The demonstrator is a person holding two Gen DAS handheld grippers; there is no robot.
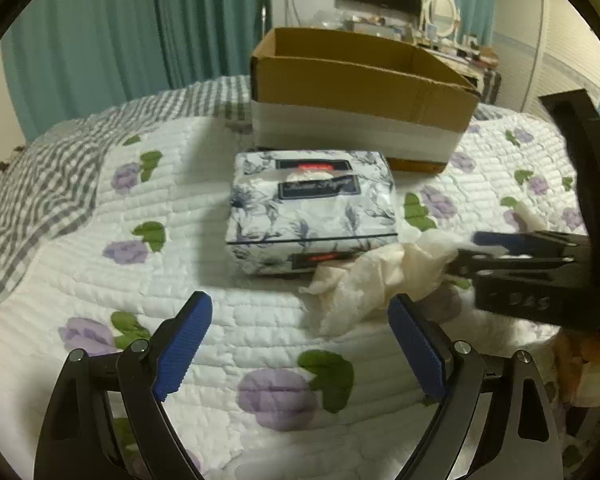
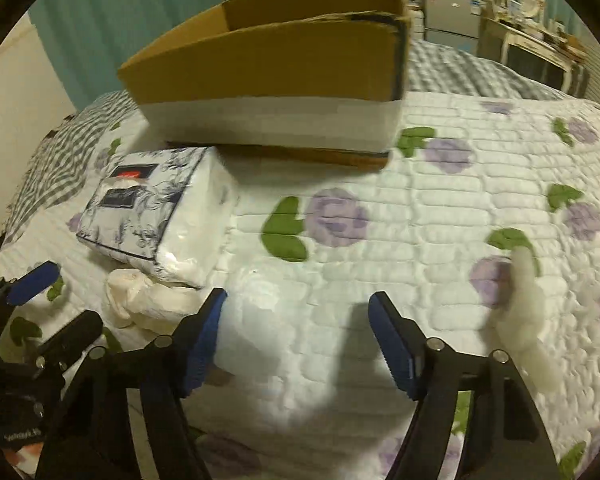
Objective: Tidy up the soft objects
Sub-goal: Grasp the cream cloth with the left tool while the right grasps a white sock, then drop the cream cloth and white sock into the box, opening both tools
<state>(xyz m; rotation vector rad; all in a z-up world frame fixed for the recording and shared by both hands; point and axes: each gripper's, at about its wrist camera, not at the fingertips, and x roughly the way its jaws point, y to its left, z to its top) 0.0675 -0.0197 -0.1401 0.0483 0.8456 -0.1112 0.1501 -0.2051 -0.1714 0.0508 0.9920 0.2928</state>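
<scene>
Partly blurred white wad (image 2: 524, 300), tools (image 2: 296, 340) apart

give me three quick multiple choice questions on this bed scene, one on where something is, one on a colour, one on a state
1. Where does the tissue pack lie?
A. inside the cardboard box
B. on the quilt in front of the cardboard box
C. on the floor

2. What colour are the pads on the left tongs?
A. blue
B. red
C. yellow

3. How do the right tongs stand?
A. shut on the tissue pack
B. shut on a loose tissue
C. open, holding nothing

Answers: 1 B, it rests on the quilt before the cardboard box. 2 A, both ribbed pads are blue. 3 C, only quilt shows between them.
</scene>
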